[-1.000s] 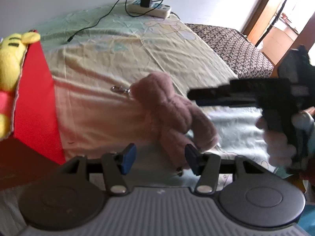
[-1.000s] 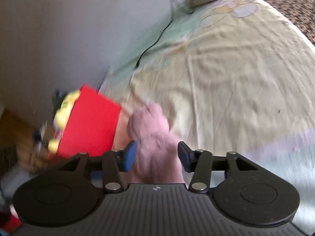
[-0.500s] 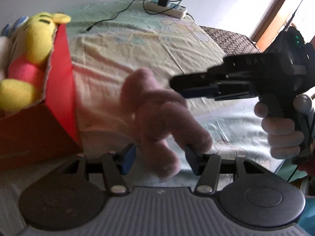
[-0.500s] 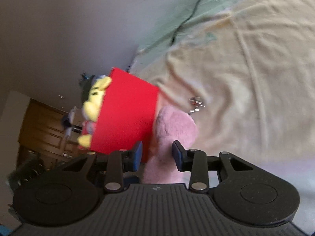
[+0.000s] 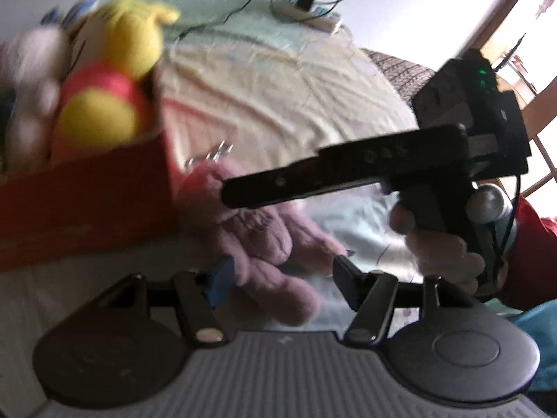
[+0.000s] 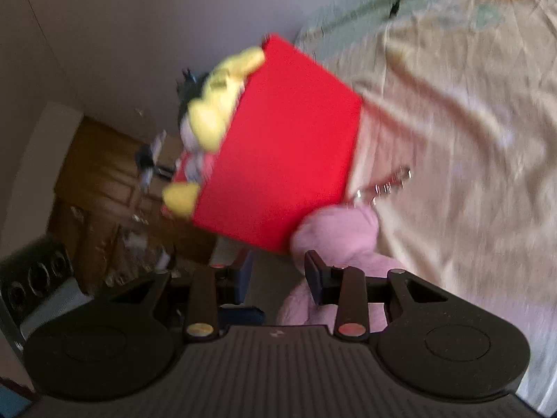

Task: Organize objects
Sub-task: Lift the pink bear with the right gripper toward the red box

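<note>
The red box (image 5: 87,202) stands at nine o'clock, with the soft yellow plush (image 5: 115,69) already inside. The left gripper (image 5: 282,275) is opening around the fuzzy pink plush (image 5: 257,230), probably handing it over. The right gripper (image 6: 278,271) pinches its head at the box corner; jaws narrow.

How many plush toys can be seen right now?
2 clearly: a yellow plush in the red box, a pink plush on the bed beside it. Others may be hidden inside.
</note>
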